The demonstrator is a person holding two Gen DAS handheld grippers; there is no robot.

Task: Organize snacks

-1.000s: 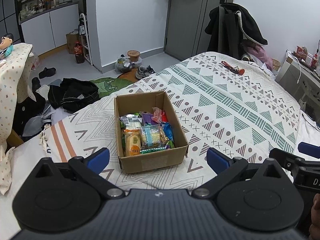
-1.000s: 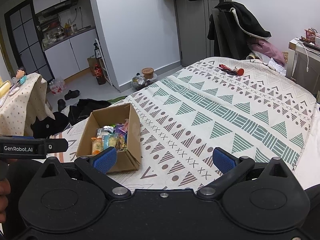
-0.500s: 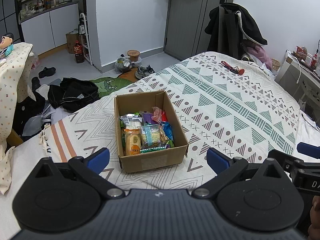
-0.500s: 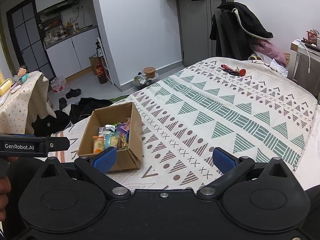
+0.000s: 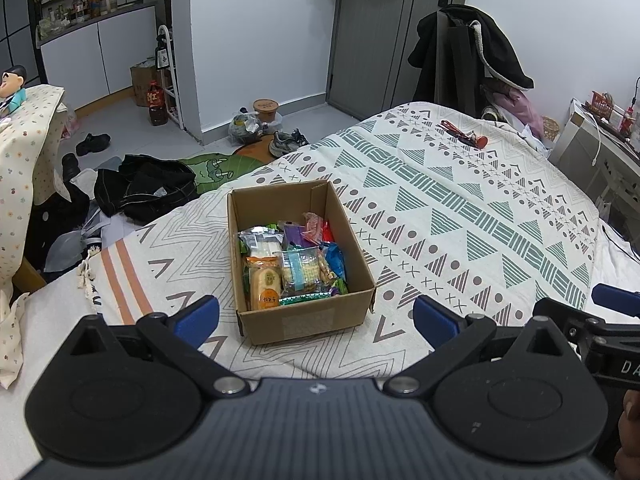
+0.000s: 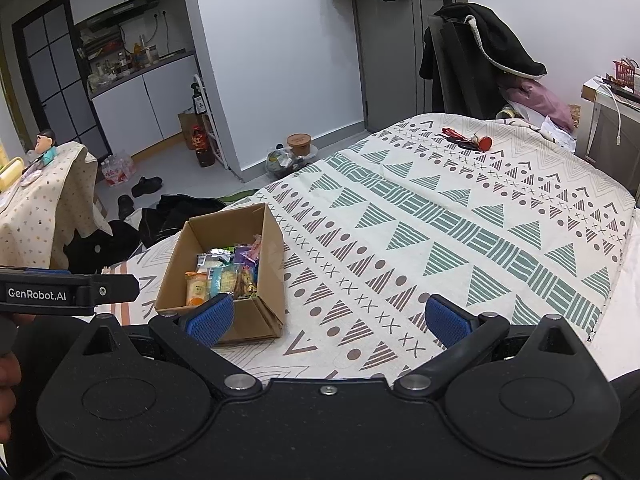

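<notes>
A big bed [image 5: 460,216] fills the scene, covered in a cream spread printed with green and grey triangles, and near its foot corner sits an open cardboard box [image 5: 304,322], flaps up, resting flat on the cover. Inside that box is where the snacks [image 5: 290,262] are, a loose heap of small wrapped packets: an orange biscuit pack at the front, a clear cracker pack beside it, blue, purple and red wrappers behind. The left gripper [image 5: 316,316] is held low and level just short of the box, its blue fingers [image 5: 198,316] spread wide with the box's near wall sitting between them in view, nothing in its grasp. The right gripper [image 6: 328,320] hangs at much the same height off to the box's right, aimed across the open bedspread, its blue fingers [image 6: 448,320] also wide apart and empty; the left-hand pad overlaps the box's near corner in the picture, though whether it touches is hard to judge through this lens. Each gripper's body shows at the edge of the other's view. Far up the bed lies a small red item [image 6: 468,140], too small to identify.
</notes>
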